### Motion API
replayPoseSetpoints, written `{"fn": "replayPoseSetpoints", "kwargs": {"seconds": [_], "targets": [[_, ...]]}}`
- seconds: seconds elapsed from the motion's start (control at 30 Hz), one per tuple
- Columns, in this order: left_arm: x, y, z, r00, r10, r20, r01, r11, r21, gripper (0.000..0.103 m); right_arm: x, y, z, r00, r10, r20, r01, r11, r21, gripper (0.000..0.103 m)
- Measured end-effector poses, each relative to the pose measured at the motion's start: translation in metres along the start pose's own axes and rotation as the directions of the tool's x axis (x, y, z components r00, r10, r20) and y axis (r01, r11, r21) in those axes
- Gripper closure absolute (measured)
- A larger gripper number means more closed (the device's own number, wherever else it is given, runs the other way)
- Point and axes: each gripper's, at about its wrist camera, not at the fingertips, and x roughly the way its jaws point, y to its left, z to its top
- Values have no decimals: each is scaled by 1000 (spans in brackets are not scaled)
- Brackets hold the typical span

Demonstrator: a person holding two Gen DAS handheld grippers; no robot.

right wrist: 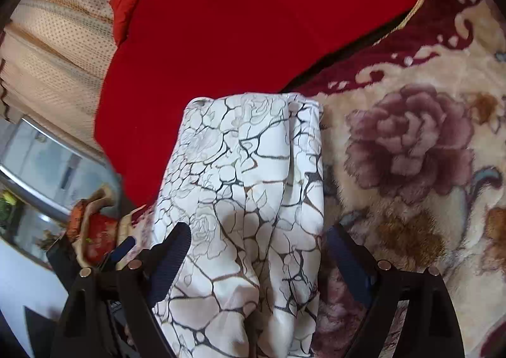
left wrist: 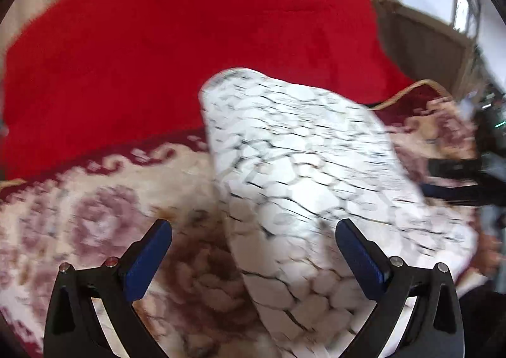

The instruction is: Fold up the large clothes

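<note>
— So, how does it look?
— I see the white crackle-and-rose-print cloth (right wrist: pixel 246 209) folded into a long strip on the floral plush blanket (right wrist: pixel 411 152), beside the red cover (right wrist: pixel 253 26).
— Jaws?
— My right gripper (right wrist: pixel 259 247) is spread wide, astride it, gripping nothing; my left gripper (left wrist: pixel 253 244) too.

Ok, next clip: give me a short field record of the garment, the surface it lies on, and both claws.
garment: white cloth with dark crackle-and-rose print, folded into a long narrow strip
surface: floral plush blanket
behind: plain red blanket
left claw: open, garment lying between its fingers
right claw: open, garment between its fingers, not pinched
picture quality: left wrist view motion-blurred
</note>
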Motion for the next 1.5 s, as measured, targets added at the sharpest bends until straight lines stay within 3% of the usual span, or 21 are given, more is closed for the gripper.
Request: {"fn": "replayPoseSetpoints", "kwargs": {"seconds": [0.1,0.23,0.37,0.43,0.57,0.67,0.8,0.83,0.9,1.03,1.13,1.27,1.5], "targets": [[-2,16,0,993,-119,-10,118,991,-66,0,-2,-11,1,999,36,-14,-35,999,32,13],[16,40,-3,960,-272,-66,256,947,-193,0,0,-24,3,997,72,-28,-70,995,73,13],[34,46,-5,937,-334,-107,298,919,-258,0,6,-29,4,993,102,-58,-97,992,84,13],[43,47,-5,937,-324,-126,281,919,-276,0,13,-31,3,991,112,-77,-106,991,82,13],[57,48,-6,921,-359,-151,302,903,-307,0,35,-37,4,984,125,-128,-113,989,100,13],[65,48,-6,899,-410,-156,341,876,-342,0,50,-32,9,974,170,-150,-158,983,88,13],[81,38,-6,850,-499,-169,412,829,-378,0,73,-25,15,964,196,-182,-185,980,76,14],[84,34,-6,848,-500,-175,413,832,-370,0,78,-22,16,962,195,-189,-187,980,62,17],[86,28,-4,862,-475,-179,394,848,-354,0,83,-20,16,960,203,-192,-196,979,55,27],[86,25,-2,869,-476,-136,399,836,-378,1,85,-15,13,965,191,-179,-185,982,48,45],[80,27,1,884,-455,-109,389,844,-368,11,82,-2,13,973,166,-159,-166,986,18,51],[67,31,3,880,-470,-66,415,830,-373,28,67,16,14,979,168,-119,-172,985,-28,56],[18,46,0,909,-417,6,395,856,-334,30,53,58,1,971,214,-109,-227,966,-125,58]]}}
